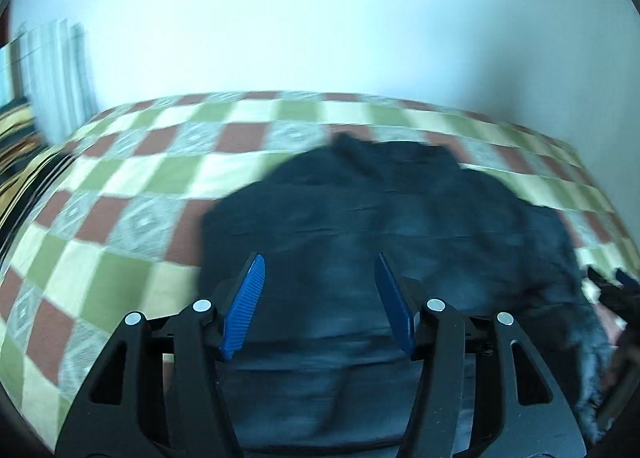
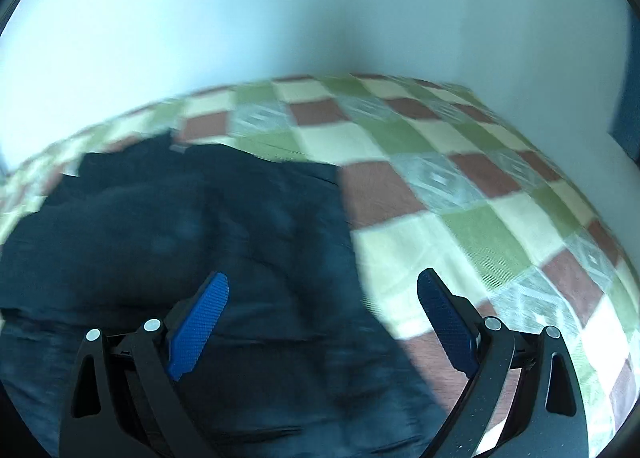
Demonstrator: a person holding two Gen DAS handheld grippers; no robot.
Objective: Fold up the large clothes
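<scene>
The dark blue jeans (image 1: pixel 360 226) lie on the checked bedspread (image 1: pixel 132 194), spread roughly flat in the middle of the bed with the denim running from the near edge, under both cameras, away toward the pale wall (image 1: pixel 320 18); that near-to-far line looks like their long axis, though the motion blur keeps me from saying which end is the waist. The far end is bunched and rumpled rather than squared off, and the left side edge in the left wrist view reads fairly straight, so I take the garment to be partly laid out for a fold. The left tongs (image 1: pixel 318 298) hover right over the cloth with their blue pads parted to a middling gap and nothing between them, placed as if to come down on the near portion. The right tongs (image 2: pixel 322 322) stand wide apart and empty, straddling the jeans' (image 2: pixel 192 242) right edge, one pad over denim and the other over bare bedspread (image 2: pixel 460 186), which would suit pinching that edge. At the far right of the left view a dark shape is probably the other tool, but it is too blurred to be sure. A striped yellow and black cloth (image 1: pixel 20 146) sits at the left margin, well apart from the jeans.
</scene>
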